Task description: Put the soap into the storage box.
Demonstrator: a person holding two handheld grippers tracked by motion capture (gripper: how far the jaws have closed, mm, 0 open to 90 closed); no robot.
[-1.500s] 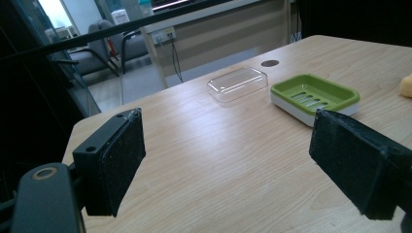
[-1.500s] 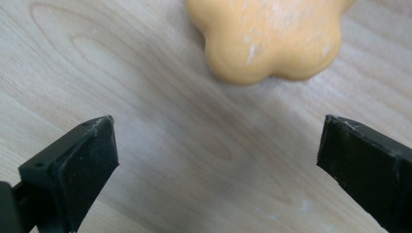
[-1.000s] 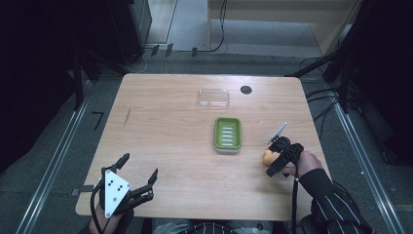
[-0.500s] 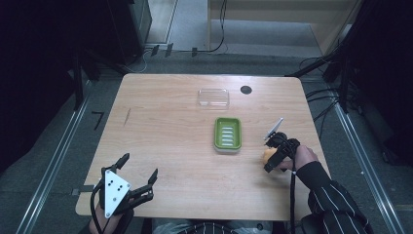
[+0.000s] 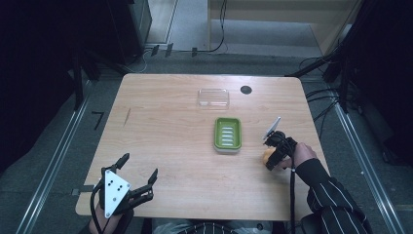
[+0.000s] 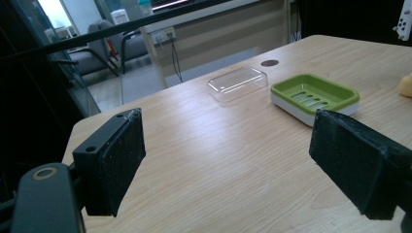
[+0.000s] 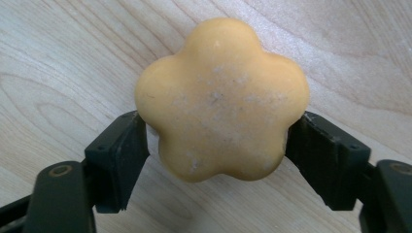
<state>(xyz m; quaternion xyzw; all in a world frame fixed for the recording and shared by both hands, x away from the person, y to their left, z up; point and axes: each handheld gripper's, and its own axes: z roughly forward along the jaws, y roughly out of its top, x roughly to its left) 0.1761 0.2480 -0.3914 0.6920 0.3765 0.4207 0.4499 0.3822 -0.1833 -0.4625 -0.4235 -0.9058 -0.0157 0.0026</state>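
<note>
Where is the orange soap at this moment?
The soap sits between the right gripper's jaws, which touch its sides, on the table's right side, just right of the green dish.

High view looks down on the table (image 5: 160, 117); left gripper view skims across it; right gripper view sits close above it.

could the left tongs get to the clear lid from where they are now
Probably yes: the left tongs stand open at the near left, and bare table lies between them and the clear lid; the green dish sits off to its side.
</note>
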